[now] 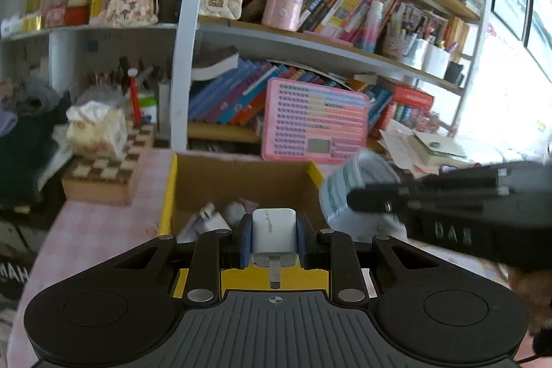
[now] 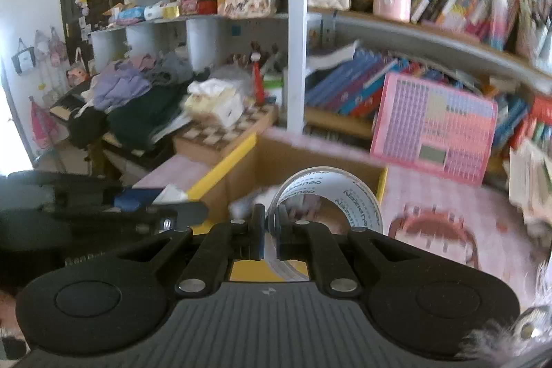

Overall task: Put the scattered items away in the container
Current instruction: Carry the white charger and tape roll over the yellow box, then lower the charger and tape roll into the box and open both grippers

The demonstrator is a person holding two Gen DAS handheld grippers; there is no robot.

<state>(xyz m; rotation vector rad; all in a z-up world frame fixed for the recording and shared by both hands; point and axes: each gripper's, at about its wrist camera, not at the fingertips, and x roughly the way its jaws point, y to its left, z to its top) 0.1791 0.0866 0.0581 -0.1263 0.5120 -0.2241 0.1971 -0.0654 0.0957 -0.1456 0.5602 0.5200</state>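
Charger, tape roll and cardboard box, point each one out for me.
charger (image 1: 274,231), left wrist view, middle of its white body.
tape roll (image 2: 358,195), right wrist view, printed outer band.
cardboard box (image 1: 241,173), left wrist view, bare inner back wall.

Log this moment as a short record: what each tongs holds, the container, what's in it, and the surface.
left tongs: shut on white charger plug
right tongs: shut on clear tape roll, gripped by its wall
container: cardboard box with yellow rim, open top, ahead of both tongs
box contents: a few small items, blurred
surface: pink checked tablecloth
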